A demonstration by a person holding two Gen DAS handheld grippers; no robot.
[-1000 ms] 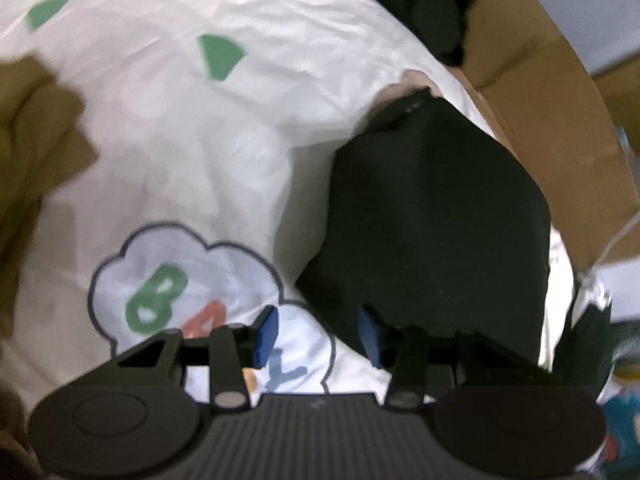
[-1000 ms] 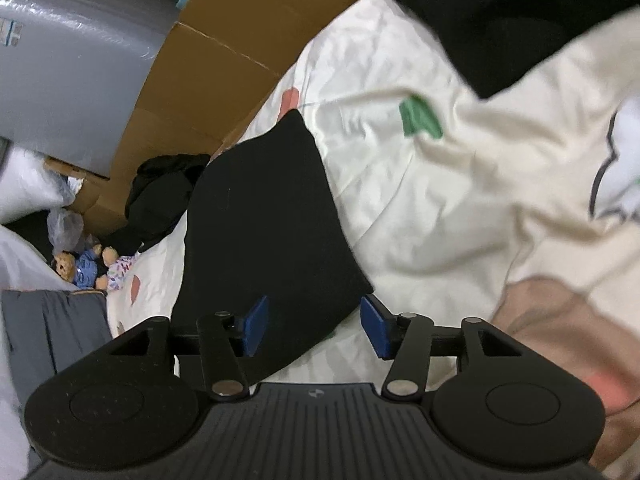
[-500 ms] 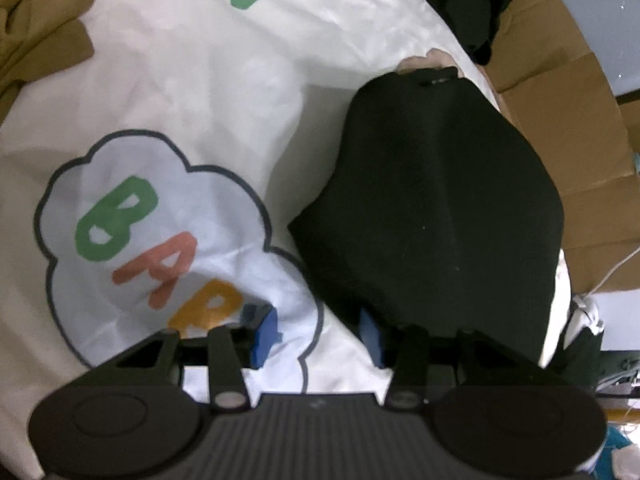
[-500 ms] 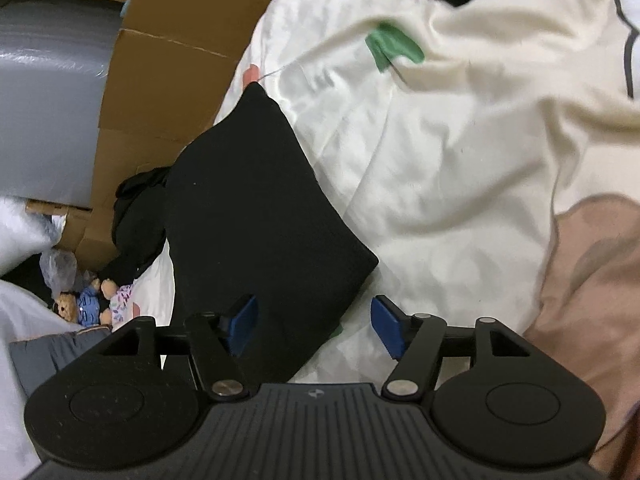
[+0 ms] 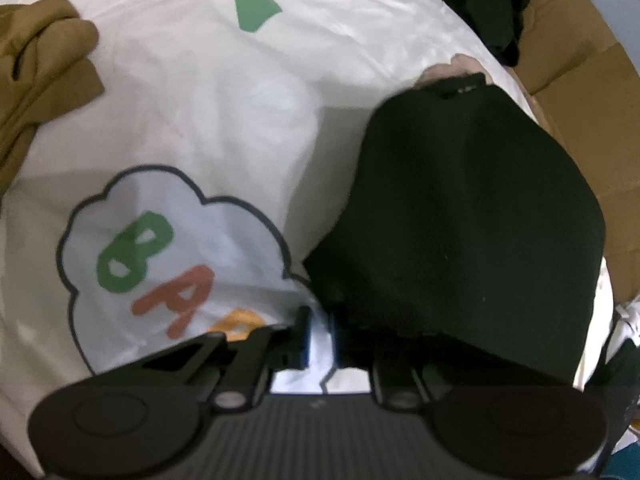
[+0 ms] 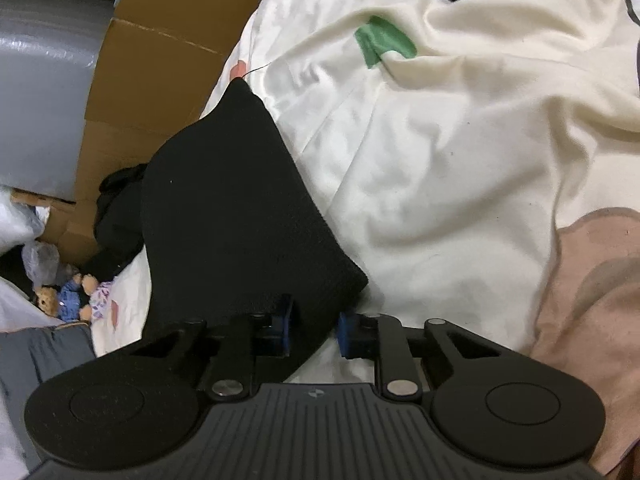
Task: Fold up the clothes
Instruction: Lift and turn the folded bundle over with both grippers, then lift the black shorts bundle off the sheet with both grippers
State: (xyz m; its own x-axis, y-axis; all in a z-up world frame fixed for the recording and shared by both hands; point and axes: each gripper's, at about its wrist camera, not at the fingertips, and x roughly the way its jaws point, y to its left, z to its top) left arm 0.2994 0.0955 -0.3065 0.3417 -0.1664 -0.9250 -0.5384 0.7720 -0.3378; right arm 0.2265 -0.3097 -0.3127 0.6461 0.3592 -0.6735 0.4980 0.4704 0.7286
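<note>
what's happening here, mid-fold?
A person works a black garment lying on a white printed sheet, one hand-held gripper at each end. The left hand-held gripper has narrowed beside the garment's near corner, over the sheet. The right hand-held gripper straddles the other near edge, not clamped. Brown clothing lies aside.

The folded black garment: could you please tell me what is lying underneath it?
The black garment rests on the white printed bedsheet, visible all around it. Anything else beneath it is covered.
</note>
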